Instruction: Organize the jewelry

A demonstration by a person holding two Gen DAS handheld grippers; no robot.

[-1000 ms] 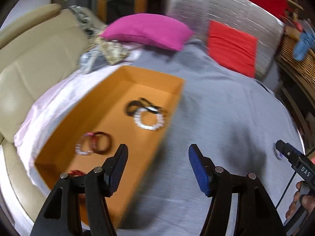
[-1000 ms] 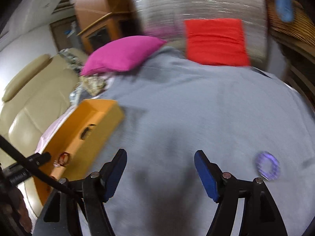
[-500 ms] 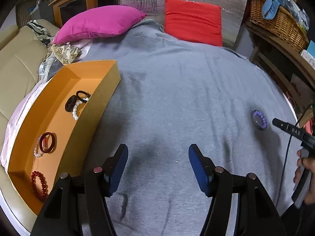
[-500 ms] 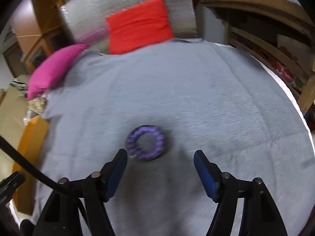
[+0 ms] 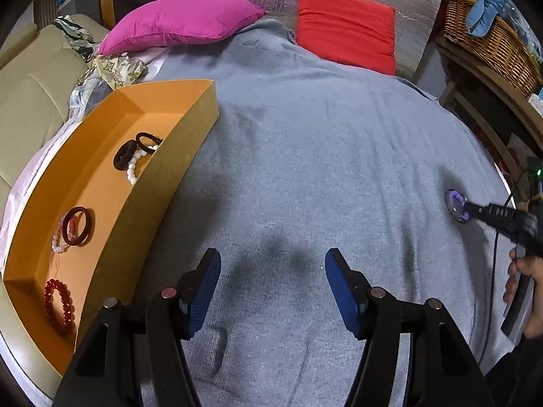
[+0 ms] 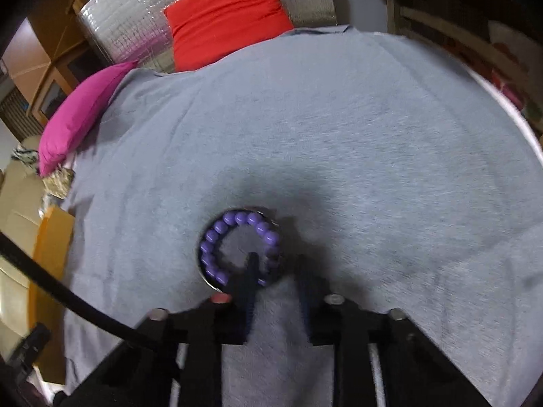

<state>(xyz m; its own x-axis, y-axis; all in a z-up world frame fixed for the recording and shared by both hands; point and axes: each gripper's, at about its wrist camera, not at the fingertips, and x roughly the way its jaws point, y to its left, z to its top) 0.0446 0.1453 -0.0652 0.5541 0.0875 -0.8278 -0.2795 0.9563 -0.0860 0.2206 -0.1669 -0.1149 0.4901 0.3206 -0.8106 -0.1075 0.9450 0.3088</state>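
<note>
On the grey blanket, the right claw has just closed onto the purple bead bracelet's near side.

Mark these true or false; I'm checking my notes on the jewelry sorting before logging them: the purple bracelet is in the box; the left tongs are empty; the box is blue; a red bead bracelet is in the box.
1. The purple bracelet is in the orange box. False: it lies on the grey cloth, at the right tongs.
2. The left tongs are empty. True.
3. The box is blue. False: orange.
4. A red bead bracelet lies in the box. True.
</note>
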